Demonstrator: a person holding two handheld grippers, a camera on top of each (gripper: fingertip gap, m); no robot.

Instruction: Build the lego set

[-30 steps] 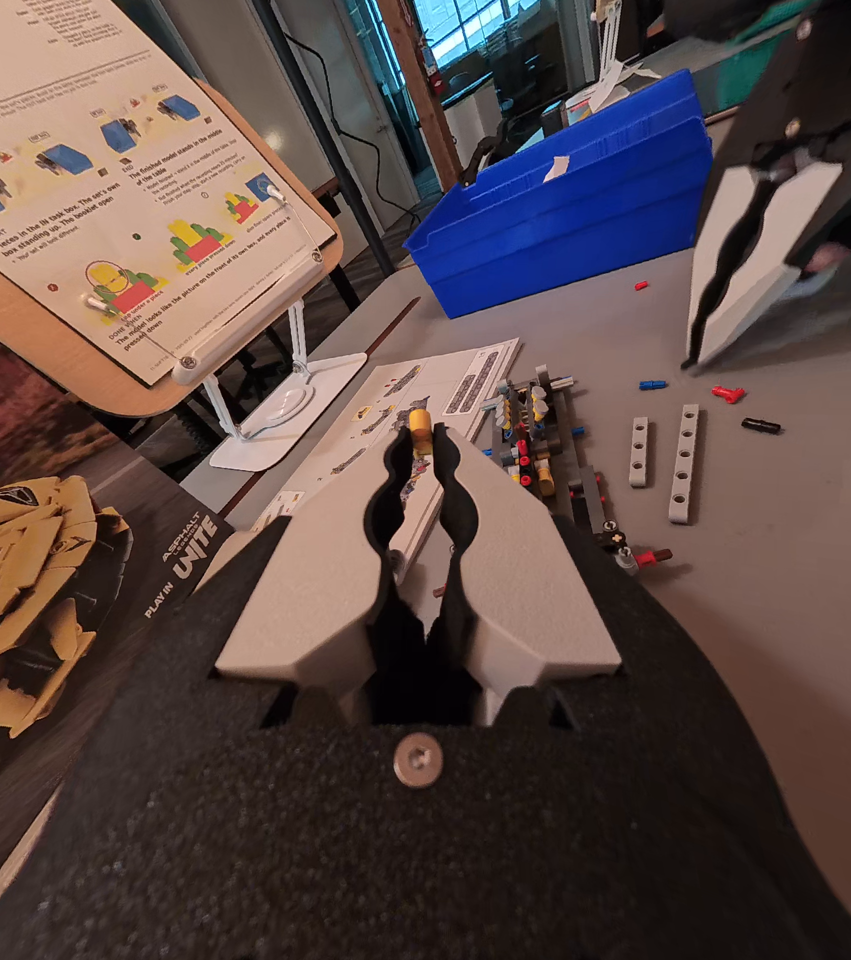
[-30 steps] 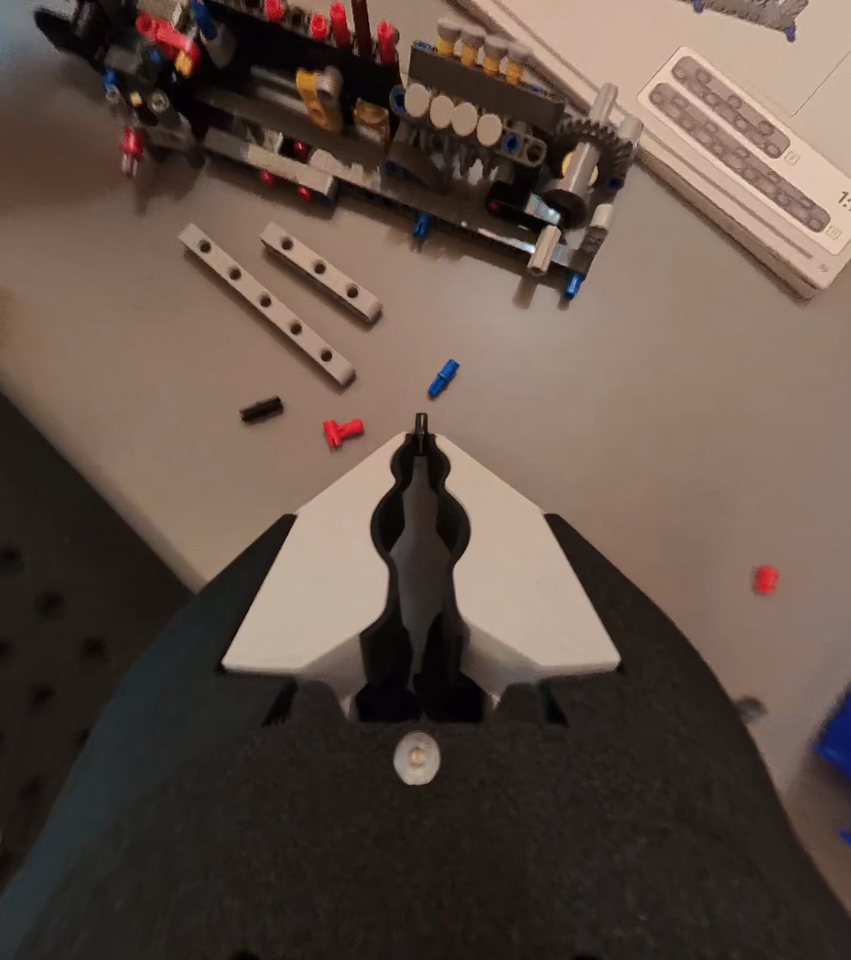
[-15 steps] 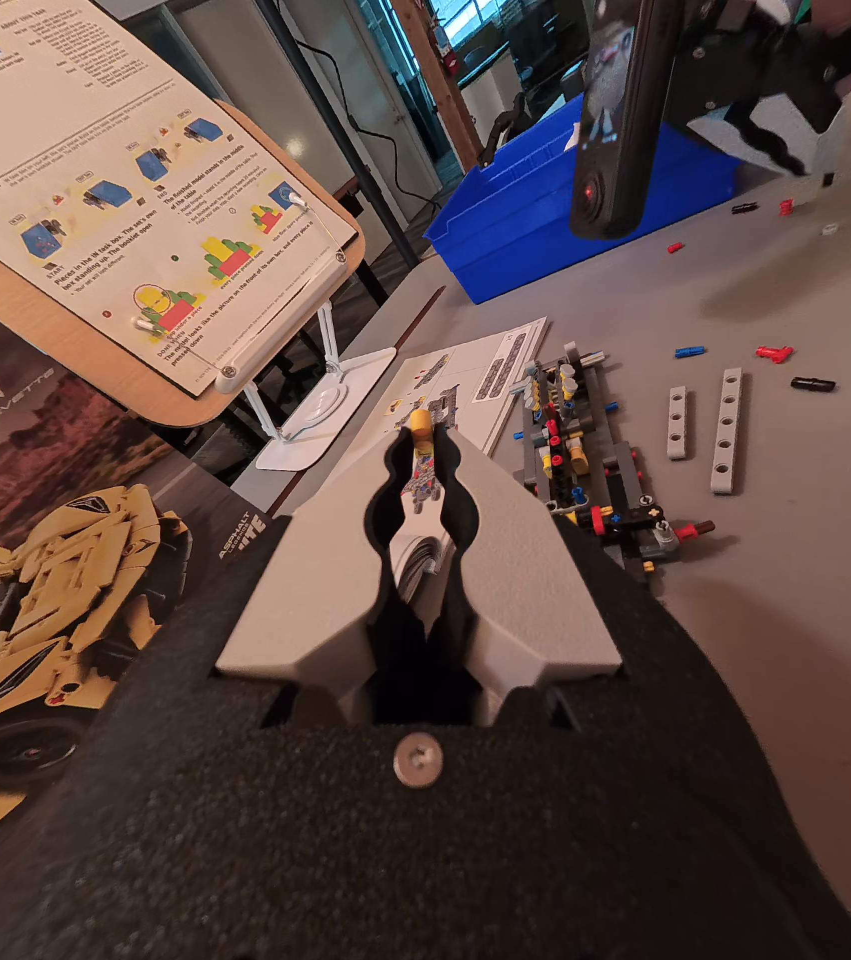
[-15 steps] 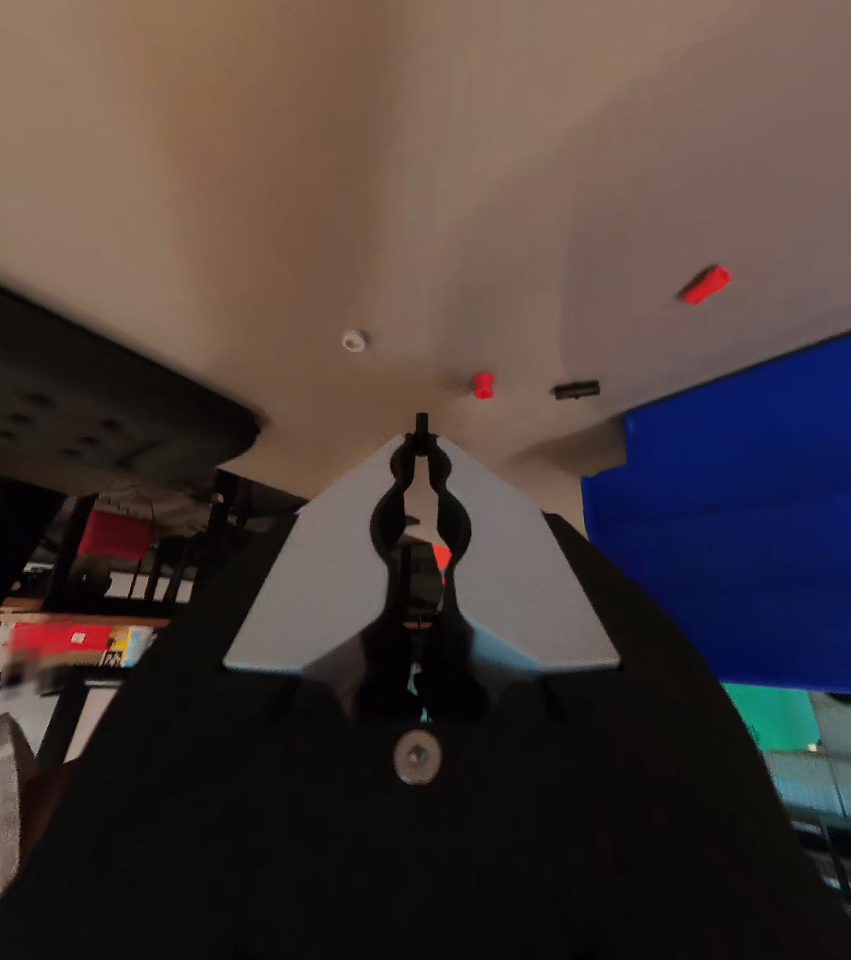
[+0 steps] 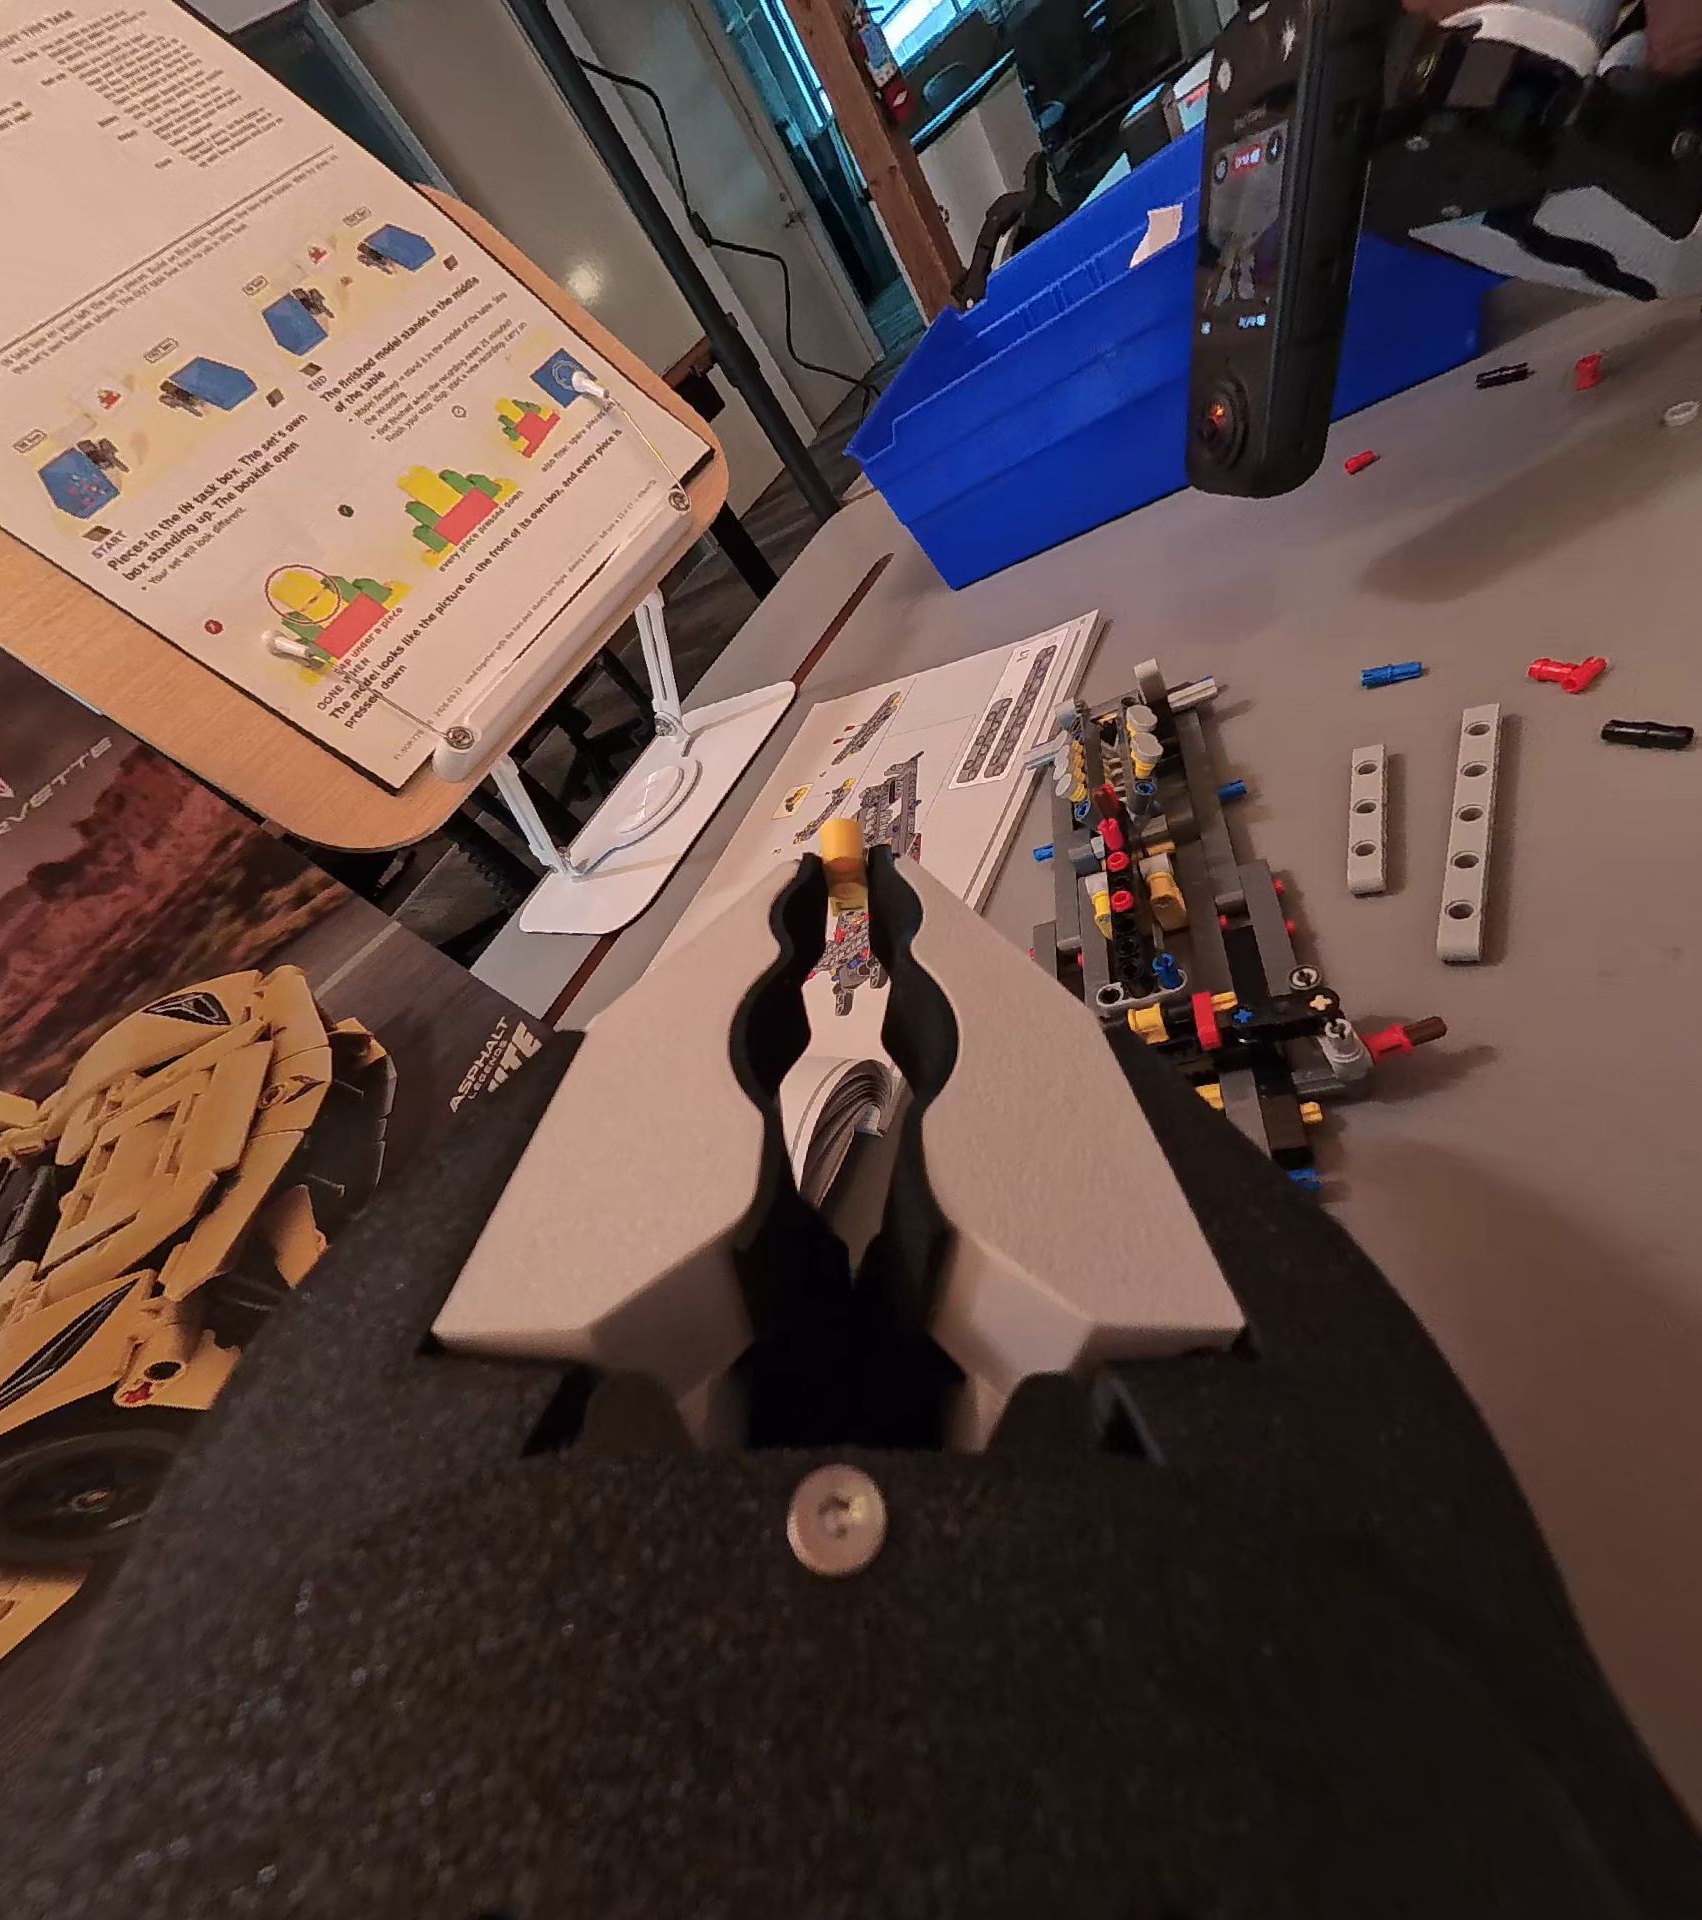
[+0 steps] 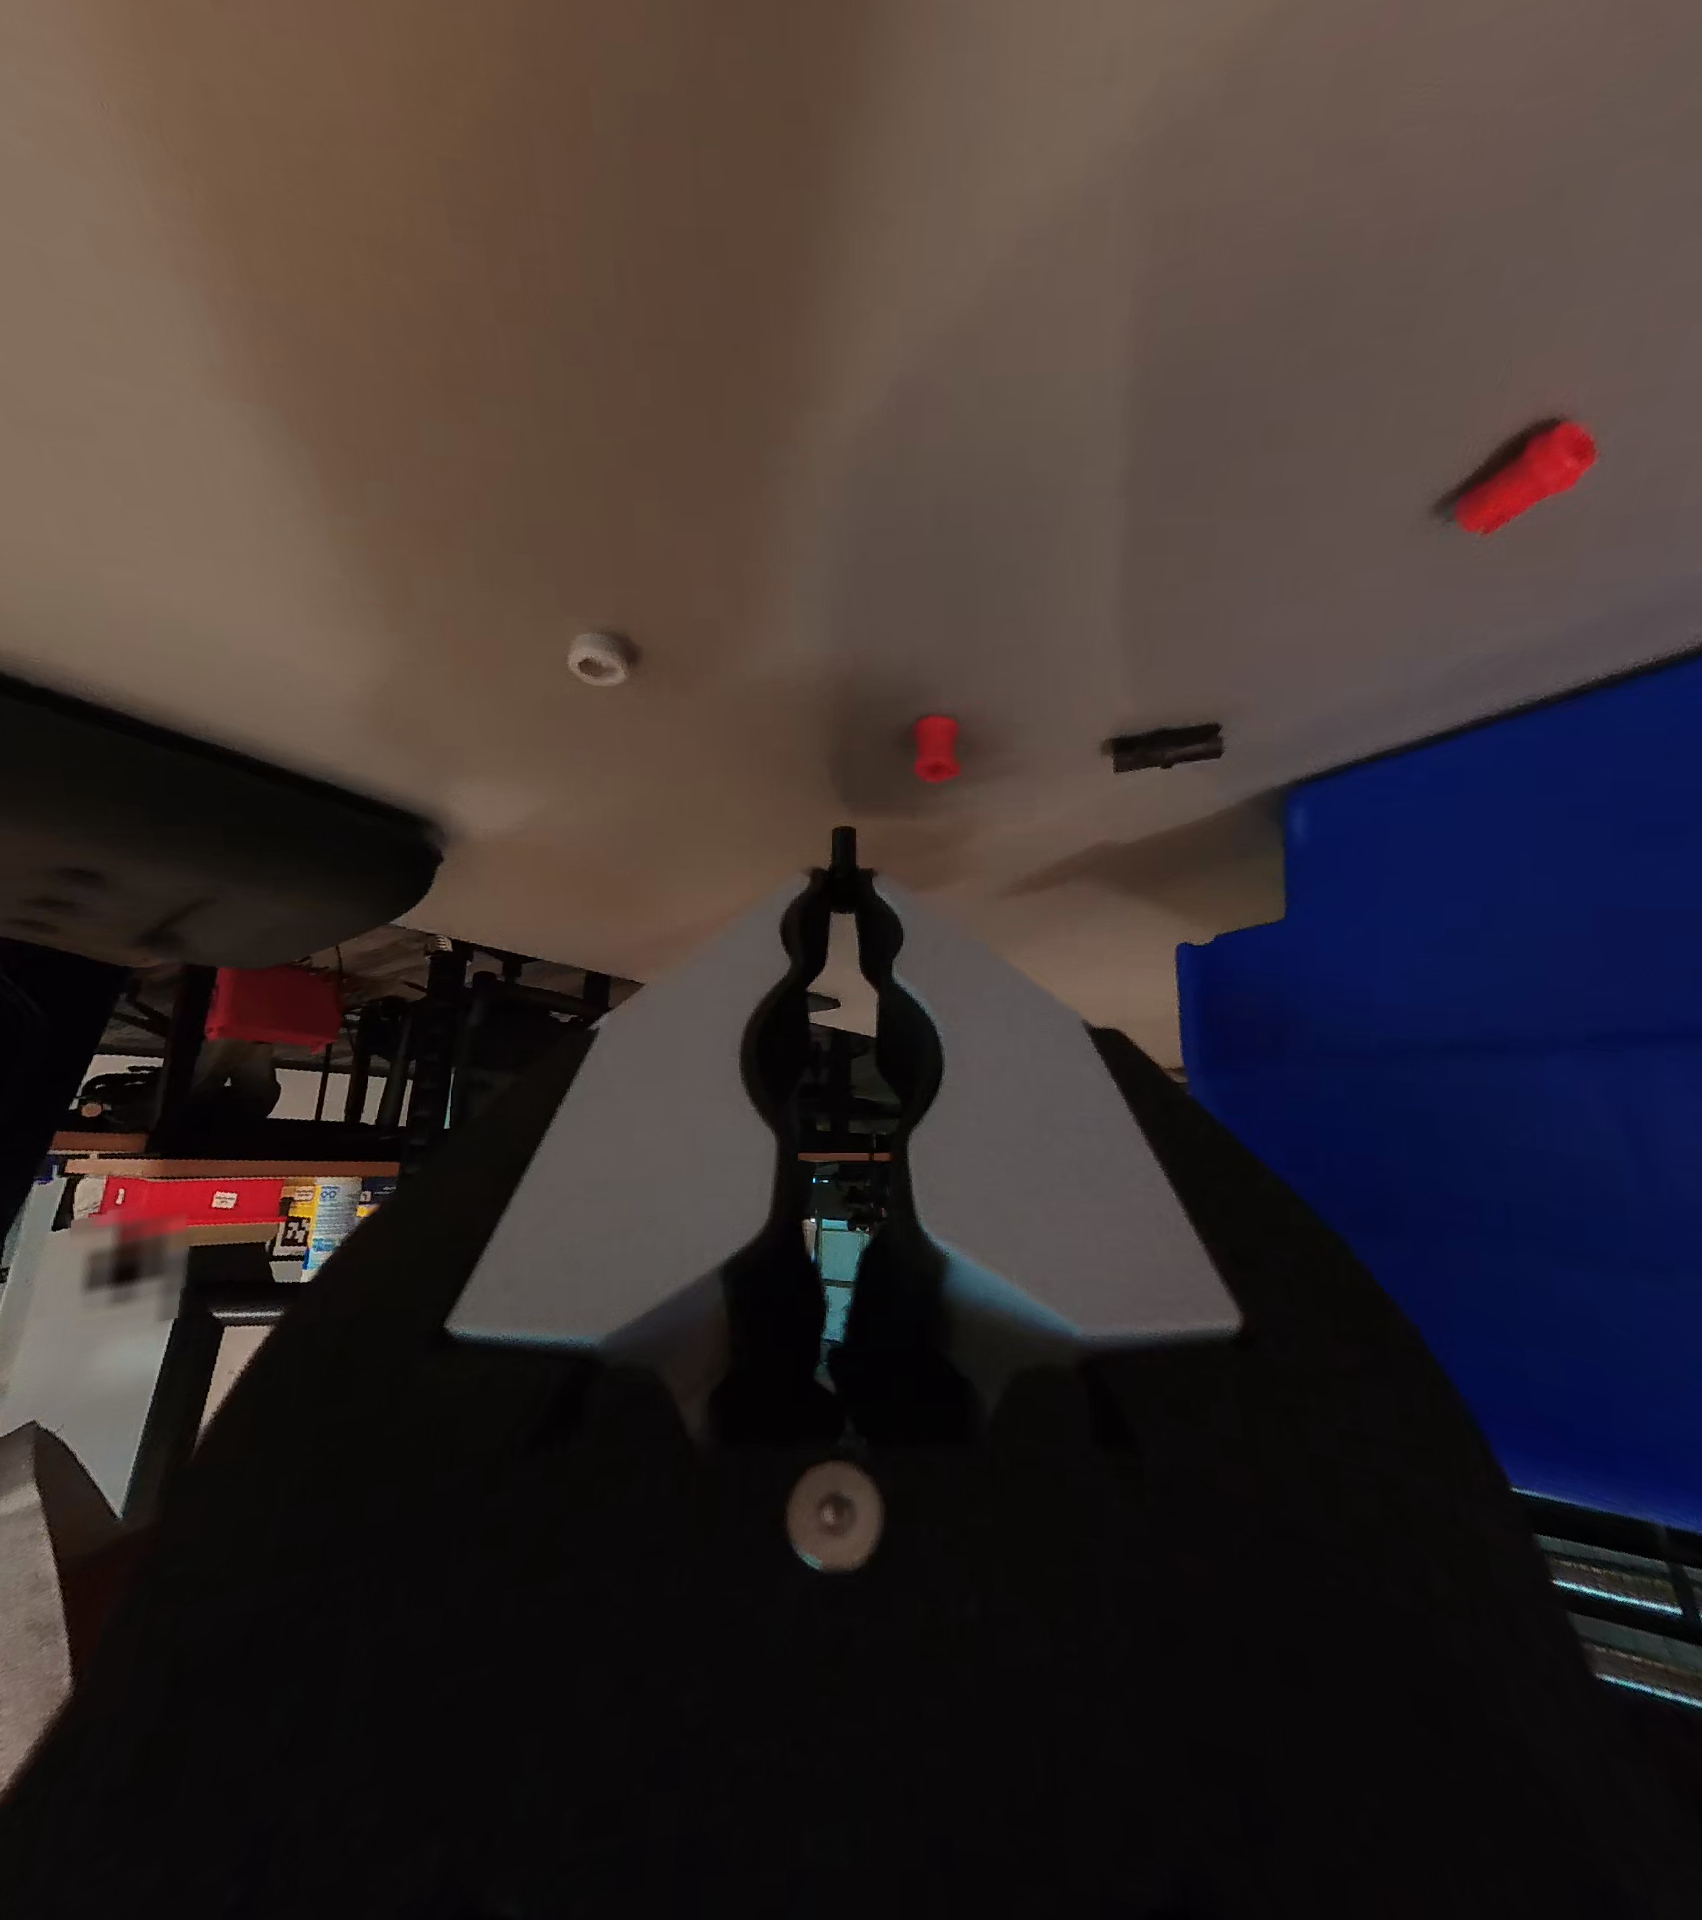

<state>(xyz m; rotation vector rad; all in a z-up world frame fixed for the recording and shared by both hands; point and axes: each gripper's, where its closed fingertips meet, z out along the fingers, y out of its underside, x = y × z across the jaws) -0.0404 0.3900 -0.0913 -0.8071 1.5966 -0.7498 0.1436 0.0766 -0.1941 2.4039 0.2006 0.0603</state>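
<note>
My left gripper (image 5: 842, 868) is shut on a small yellow lego piece (image 5: 841, 854), held above the open instruction booklet (image 5: 940, 758). The half-built lego chassis (image 5: 1179, 914) lies on the grey table to its right. My right gripper (image 6: 842, 883) is shut on a small black pin (image 6: 842, 854) that sticks out past its tips, low over the table by the blue bin (image 6: 1512, 1039). The right gripper also shows in the left wrist view (image 5: 1553, 229) at the top right, its view turned upside down.
Two grey beams (image 5: 1470, 831), a blue pin (image 5: 1392, 675), a red piece (image 5: 1566, 672) and a black pin (image 5: 1647, 735) lie right of the chassis. Near the right tips lie a red bush (image 6: 933, 746), a white ring (image 6: 601, 657) and a black pin (image 6: 1164, 746). An instruction stand (image 5: 307, 436) stands at left.
My right gripper swung from over the chassis to the far table by the blue bin, still holding the black pin. My left gripper drew back a little with the yellow piece.
</note>
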